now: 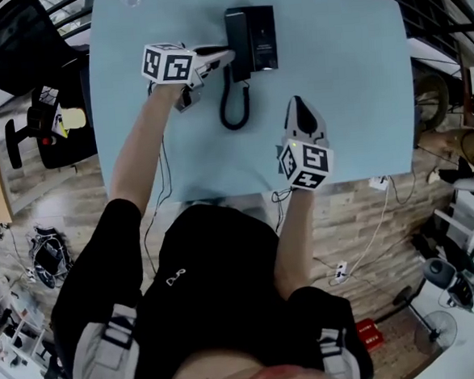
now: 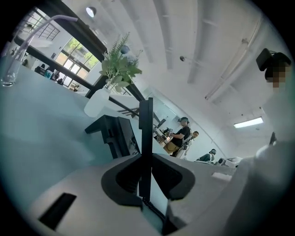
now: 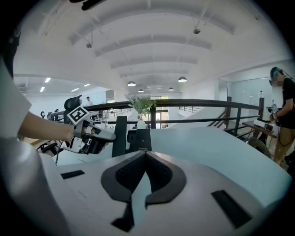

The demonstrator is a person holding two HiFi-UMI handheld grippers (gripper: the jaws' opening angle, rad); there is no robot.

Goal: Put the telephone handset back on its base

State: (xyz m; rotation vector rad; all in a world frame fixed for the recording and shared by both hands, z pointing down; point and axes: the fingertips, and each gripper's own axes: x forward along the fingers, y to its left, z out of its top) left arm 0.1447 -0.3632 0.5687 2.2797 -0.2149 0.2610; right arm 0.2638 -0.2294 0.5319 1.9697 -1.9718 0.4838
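My left gripper (image 1: pixel 221 56) is clamped on the telephone handset (image 2: pixel 145 133), which stands upright and edge-on between the jaws, right at the left side of the telephone base (image 1: pixel 259 37). I can't quite tell from here whether it touches the cradle. Its coiled cord (image 1: pixel 234 127) loops on the table on the near side of the base. My right gripper (image 1: pixel 298 106) is near the base, to its right and closer to me, with its jaws drawn together on nothing.

The base sits on a pale blue table (image 1: pixel 352 95). Beyond the base are a white vase (image 2: pixel 97 103) of greenery and a clear glass (image 2: pixel 10 64). A dark railing (image 3: pixel 207 102) runs behind the base under a white arched ceiling (image 3: pixel 152 41) with round lamps. The floor (image 1: pixel 386 231) is wood plank.
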